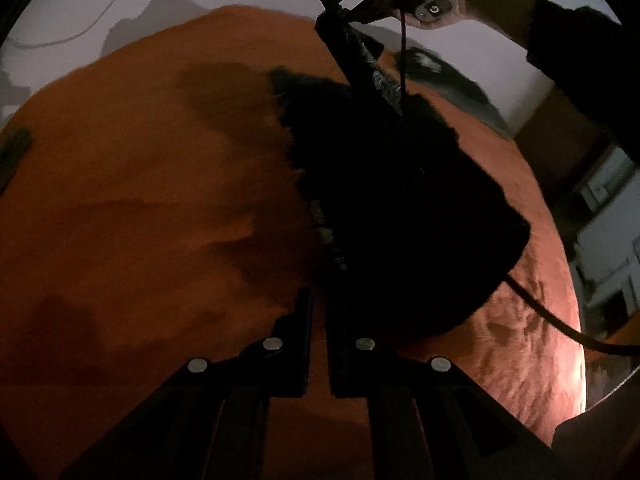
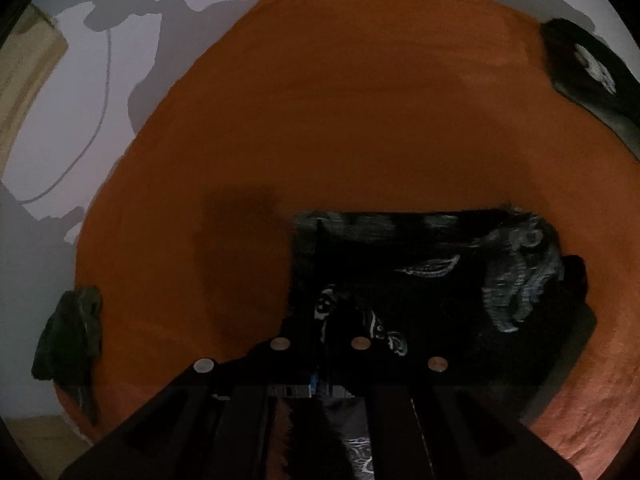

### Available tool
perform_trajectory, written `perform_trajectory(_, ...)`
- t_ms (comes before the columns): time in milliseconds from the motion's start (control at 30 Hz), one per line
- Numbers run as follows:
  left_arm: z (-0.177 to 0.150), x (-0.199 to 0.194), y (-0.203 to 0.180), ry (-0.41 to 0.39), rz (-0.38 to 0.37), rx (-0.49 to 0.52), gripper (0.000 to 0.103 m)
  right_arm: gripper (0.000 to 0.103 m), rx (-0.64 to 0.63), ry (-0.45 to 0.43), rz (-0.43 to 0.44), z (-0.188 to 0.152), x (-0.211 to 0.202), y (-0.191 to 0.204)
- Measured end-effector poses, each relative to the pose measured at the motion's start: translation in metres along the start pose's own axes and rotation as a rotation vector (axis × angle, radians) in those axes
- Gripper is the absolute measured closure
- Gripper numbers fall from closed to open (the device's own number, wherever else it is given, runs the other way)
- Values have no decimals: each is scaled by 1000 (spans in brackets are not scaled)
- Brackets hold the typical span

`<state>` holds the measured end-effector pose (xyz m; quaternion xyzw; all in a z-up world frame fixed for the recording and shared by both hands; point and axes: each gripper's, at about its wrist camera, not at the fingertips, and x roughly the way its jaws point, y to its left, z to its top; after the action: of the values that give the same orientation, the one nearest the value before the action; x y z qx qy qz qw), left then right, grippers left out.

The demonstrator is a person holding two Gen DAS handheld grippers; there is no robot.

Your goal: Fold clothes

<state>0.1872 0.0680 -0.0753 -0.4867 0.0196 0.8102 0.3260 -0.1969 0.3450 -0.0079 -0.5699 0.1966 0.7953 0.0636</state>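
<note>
Orange blanket (image 2: 360,100) covers most of both views, spread over a pale surface (image 2: 36,240). No containers visible.

One black garment (image 1: 400,208) with a white print lies on the blanket, right of centre in the left wrist view; part of it is lifted off the surface. In the right wrist view the same garment (image 2: 440,280) sits at the near right, print facing up.

Two more dark clothes at the blanket's edges: one with a white patch at far right (image 2: 588,68), one olive-grey at the left edge (image 2: 68,344).

Right gripper (image 1: 340,8), held by a hand (image 1: 448,0), is clamped on the garment's raised corner up top; a black cable (image 1: 560,324) hangs from it.

Left gripper (image 1: 319,320): fingers nearly together at the garment's near edge, narrow slit between them; can't tell if fabric is caught.
</note>
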Motion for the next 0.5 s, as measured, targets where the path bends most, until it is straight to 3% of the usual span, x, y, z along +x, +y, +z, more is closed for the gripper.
perform_trajectory(67,-1,1,10,18,11,-30,96,101,-50,34,-15,0,25,28)
perform_trajectory(200,2,6,19,44,-20,-65,96,86,-154,206,-65,-23,64,50)
perform_trajectory(267,10,14,14,56,-64,-51,96,78,-165,149,-59,-35,39,37)
perform_trajectory(300,14,17,11,62,-86,-44,96,67,-170,111,-60,-41,22,28)
perform_trajectory(367,16,25,-4,82,-129,-11,96,53,-179,38,-59,-54,-12,10)
perform_trajectory(500,19,40,-34,122,-214,56,95,52,-196,57,72,-116,-68,-35)
